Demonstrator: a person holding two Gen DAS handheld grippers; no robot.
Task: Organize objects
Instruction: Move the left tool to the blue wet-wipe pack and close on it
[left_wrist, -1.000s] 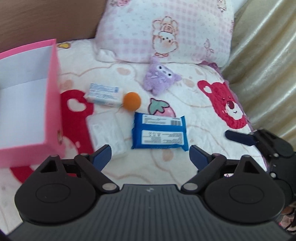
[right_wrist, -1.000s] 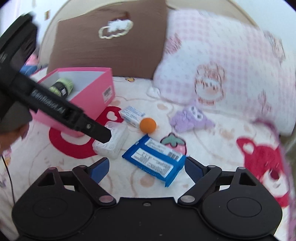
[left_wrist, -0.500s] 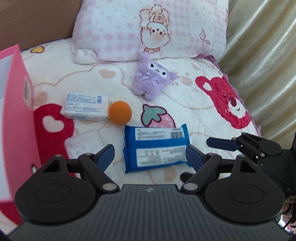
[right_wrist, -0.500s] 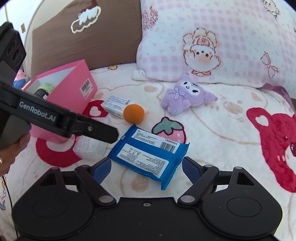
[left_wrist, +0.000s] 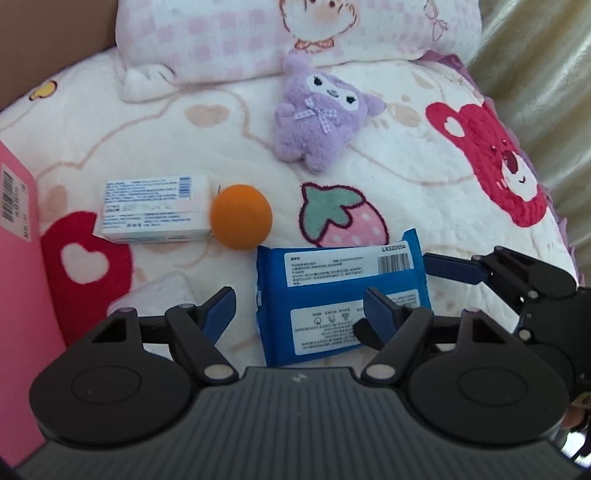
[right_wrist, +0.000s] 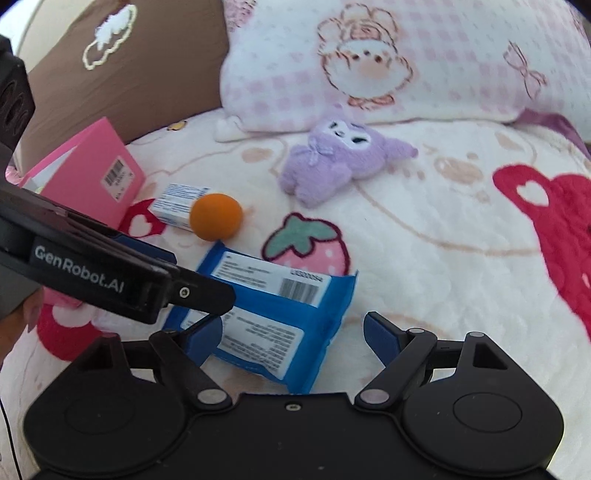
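Observation:
A blue wipes packet (left_wrist: 340, 291) lies on the blanket; it also shows in the right wrist view (right_wrist: 273, 314). My left gripper (left_wrist: 301, 314) is open, low over the packet's near left part. My right gripper (right_wrist: 291, 336) is open, with the packet between its fingers. An orange ball (left_wrist: 241, 217) touches a white-and-blue box (left_wrist: 151, 208) behind the packet. A purple plush toy (left_wrist: 317, 114) lies further back. A clear plastic packet (left_wrist: 159, 295) is partly hidden by my left finger. The pink box (left_wrist: 18, 258) stands at the left.
A pink checked pillow (right_wrist: 406, 59) and a brown pillow (right_wrist: 122, 66) lie at the back. A golden curtain (left_wrist: 535, 74) hangs at the right. The blanket (right_wrist: 461, 258) with bear and strawberry prints covers the bed.
Both grippers have moved forward and down towards the blue packet, which now looks larger. The pink box has slid towards the left edge of the left view. Both stay open.

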